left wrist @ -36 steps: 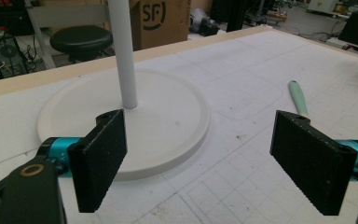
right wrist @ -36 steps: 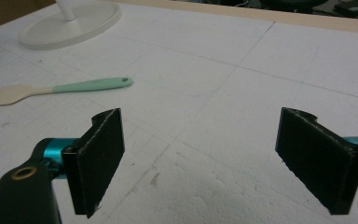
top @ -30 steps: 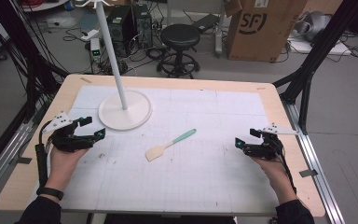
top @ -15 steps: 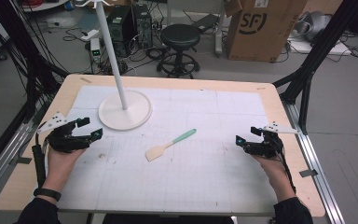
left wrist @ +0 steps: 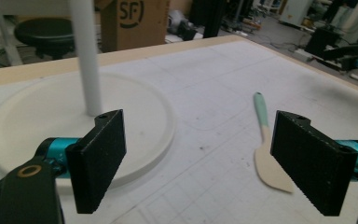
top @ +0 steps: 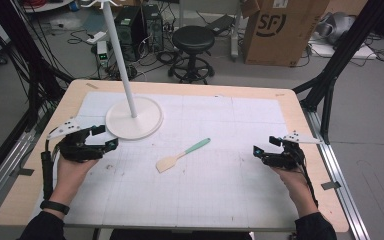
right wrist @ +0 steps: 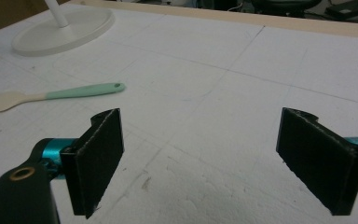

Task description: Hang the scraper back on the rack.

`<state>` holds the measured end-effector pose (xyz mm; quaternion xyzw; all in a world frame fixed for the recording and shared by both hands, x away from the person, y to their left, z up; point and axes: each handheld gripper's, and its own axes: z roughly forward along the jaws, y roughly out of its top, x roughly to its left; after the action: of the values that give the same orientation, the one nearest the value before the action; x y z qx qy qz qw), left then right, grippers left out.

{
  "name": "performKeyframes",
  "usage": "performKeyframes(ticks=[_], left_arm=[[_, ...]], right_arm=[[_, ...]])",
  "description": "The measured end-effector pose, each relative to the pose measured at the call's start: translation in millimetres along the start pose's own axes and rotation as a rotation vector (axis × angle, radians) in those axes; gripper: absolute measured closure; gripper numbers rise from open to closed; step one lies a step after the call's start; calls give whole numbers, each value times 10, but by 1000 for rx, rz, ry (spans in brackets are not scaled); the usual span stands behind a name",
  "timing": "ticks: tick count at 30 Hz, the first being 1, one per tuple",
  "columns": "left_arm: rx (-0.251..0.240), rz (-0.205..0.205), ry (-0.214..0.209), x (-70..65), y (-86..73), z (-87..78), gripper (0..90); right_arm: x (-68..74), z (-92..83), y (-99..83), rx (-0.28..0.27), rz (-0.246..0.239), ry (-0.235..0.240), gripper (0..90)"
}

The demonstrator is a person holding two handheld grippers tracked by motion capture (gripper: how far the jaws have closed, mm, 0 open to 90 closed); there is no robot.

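A spatula (top: 182, 155) with a mint-green handle and a cream blade lies flat near the middle of the white mat (top: 220, 185). It also appears in the left gripper view as the spatula (left wrist: 266, 144) and in the right gripper view as the spatula (right wrist: 51, 96). My left gripper (top: 107, 138) is at the left side, open and holding nothing, close to the white stand's round base (top: 134, 118). At the right side my right gripper (top: 262, 150) stands open with nothing between its jaws. Both sets of jaws are spread wide in their own views: left gripper (left wrist: 209, 158), right gripper (right wrist: 214, 161).
A white pole (top: 121, 55) rises from the round base (left wrist: 37, 121) at the mat's back left. The wooden table edge (top: 190, 89) runs behind the mat. Beyond the table stand a black stool (top: 193, 39) and a cardboard box (top: 280, 27).
My left gripper has drifted slightly toward the stand's base. The right gripper and the spatula have stayed put.
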<state>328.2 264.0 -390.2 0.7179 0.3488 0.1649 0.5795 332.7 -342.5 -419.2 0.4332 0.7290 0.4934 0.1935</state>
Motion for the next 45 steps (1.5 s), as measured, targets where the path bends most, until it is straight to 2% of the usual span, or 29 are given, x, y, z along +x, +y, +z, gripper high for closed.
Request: performKeyframes(ticks=[7,13,20,25,28,36,37,39,42,45], left_arm=[[27,19,-70,-179,115,298,180],[55,54,-120,-379,177,596,180],[105,78,-160,-553,159,938,184],[149,92,-185,-665,88,1188,199],[163,84,-190,-724,44,1308,202],[233,122,-184,-873,-86,1576,245],[248,127,-173,-892,-114,1627,274],[253,121,-176,-899,-127,1651,308],[287,118,-171,-919,-180,1733,357],[304,127,-168,-941,-211,1767,398]], right_arm=[[-5,-5,-1,1,2,3,139],[-1,27,-3,3,-5,6,141],[-12,47,-9,9,-4,10,142],[-10,59,-14,15,-4,13,143],[-12,60,-15,16,-7,15,143],[-13,59,-17,18,-4,19,143],[-11,62,-17,19,-4,20,143],[-12,63,-18,19,-5,21,144],[-13,61,-17,18,-5,22,143],[-21,59,-17,15,-5,21,144]])
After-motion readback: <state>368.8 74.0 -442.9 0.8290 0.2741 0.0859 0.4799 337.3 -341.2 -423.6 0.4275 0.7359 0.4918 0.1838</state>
